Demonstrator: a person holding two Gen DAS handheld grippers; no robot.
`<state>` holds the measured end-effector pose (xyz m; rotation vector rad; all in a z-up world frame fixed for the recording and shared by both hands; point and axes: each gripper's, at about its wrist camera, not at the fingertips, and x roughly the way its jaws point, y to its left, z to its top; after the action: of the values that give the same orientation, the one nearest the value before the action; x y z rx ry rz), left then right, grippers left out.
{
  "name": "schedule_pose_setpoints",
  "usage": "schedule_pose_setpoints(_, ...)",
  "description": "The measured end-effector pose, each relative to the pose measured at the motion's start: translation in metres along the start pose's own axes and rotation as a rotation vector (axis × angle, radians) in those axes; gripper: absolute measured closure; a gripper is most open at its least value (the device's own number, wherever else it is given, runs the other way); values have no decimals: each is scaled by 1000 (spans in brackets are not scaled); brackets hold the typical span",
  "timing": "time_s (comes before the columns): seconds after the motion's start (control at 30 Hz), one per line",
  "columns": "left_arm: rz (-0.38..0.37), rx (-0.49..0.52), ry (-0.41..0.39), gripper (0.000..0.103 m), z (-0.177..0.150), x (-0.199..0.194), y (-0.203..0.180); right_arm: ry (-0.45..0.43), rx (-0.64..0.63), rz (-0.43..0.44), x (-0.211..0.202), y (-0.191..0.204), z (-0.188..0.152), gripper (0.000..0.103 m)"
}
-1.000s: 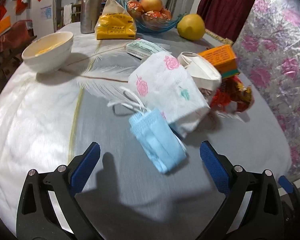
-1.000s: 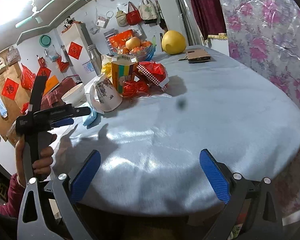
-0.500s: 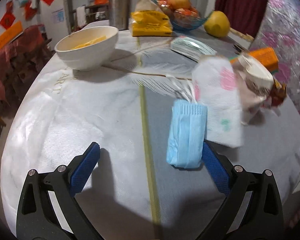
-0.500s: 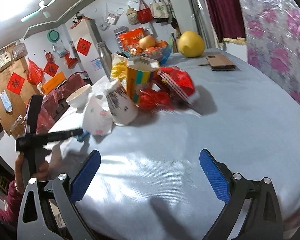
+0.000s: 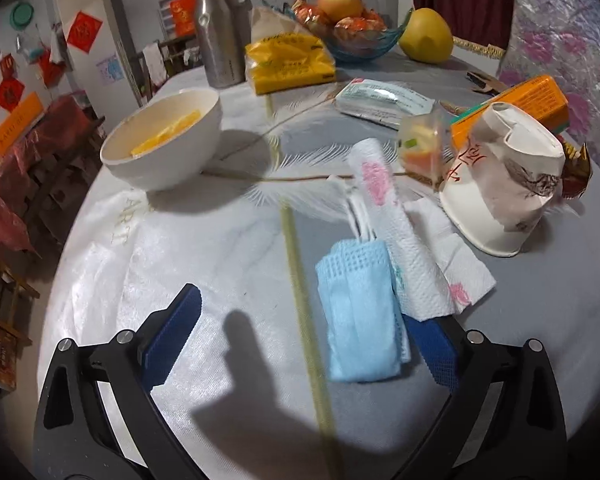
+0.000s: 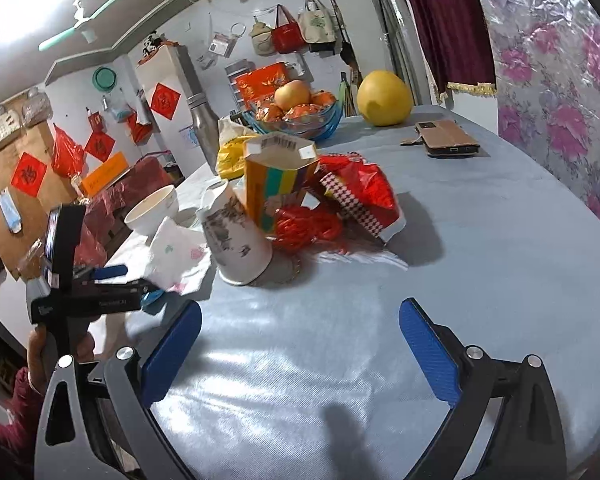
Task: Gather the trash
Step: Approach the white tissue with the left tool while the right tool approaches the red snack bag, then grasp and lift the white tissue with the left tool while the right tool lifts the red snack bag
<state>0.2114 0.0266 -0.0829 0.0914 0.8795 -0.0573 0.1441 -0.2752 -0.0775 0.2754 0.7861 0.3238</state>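
Now the left tongs (image 5: 304, 344), spread wide, have closed in around the blue face mask (image 5: 358, 312) lying on the table (image 5: 180, 248), so gripping it seems next; right tongs (image 6: 300, 344) hover wide, empty.

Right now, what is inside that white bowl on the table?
The left wrist view shows yellow-orange slices, perhaps fruit or peel, lying in the white bowl. The near wall hides part of the bottom. In the right wrist view the bowl shows only its rim.
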Motion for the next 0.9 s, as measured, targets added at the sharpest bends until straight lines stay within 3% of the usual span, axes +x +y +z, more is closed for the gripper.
schedule_pose_setpoints(0.1, 25, -25, -4, 8, -5, -3, 13, -14, -9, -13, 3, -4, 10, 6)
schedule_pose_setpoints(0.2, -31, -55, 24, 8, -8, -2, 20, -19, -29, -38, 13, -6, 21, 6)
schedule_pose_setpoints(0.47, 5, 107, 22, 7, -10, 0, -11, 21, -70, -121, 55, -15, 55, 7)
schedule_pose_setpoints(0.7, 4, 181, -41, 7, -13, -7, -24, 49, -47, -144, 90, -29, 75, 7)
schedule_pose_setpoints(0.73, -17, 176, -52, 7, -12, -9, -23, 65, -36, -137, 93, -31, 75, 10)
schedule_pose_setpoints(0.77, -33, 171, -55, 7, -11, -9, -21, 66, -9, -95, 93, -36, 76, 39)
schedule_pose_setpoints(0.8, -47, 161, -54, 7, -10, -9, -19, 60, 4, -81, 91, -38, 75, 56)
schedule_pose_setpoints(0.9, -89, 103, -36, 7, -6, -6, -8, -13, 21, -95, 71, -39, 70, 57)
